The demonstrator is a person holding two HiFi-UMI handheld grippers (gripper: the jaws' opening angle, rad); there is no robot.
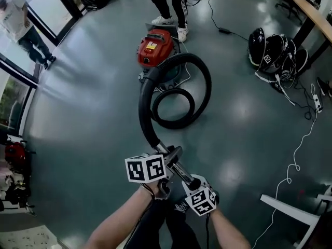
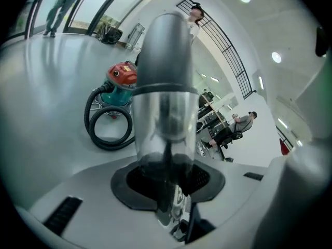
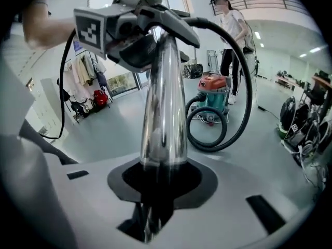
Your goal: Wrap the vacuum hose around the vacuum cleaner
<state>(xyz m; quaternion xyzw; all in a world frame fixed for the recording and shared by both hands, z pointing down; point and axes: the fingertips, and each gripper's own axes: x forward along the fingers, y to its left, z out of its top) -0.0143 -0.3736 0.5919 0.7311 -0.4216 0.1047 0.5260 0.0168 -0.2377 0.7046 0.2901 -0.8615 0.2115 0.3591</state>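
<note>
Left claw (image 1: 165, 162) and right claw (image 1: 194, 184) both clench the wand (image 1: 180, 171). Ahead of them, the hose (image 1: 181, 57) loops loosely beside the vacuum cleaner (image 1: 154, 46), apparently not yet wrapped.

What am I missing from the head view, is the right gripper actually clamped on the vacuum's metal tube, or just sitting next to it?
Observer: It's clamped. The right gripper view shows the right gripper with its jaws closed on the shiny metal tube.
Operator: And the left one?
Observer: The left gripper view shows the left gripper gripping the same tube, just below the grey hose cuff.
Operator: Anyone nearby that my view misses?
Observer: Yes. The left gripper view shows a person seated at a desk, off to the right of the vacuum cleaner.
</note>
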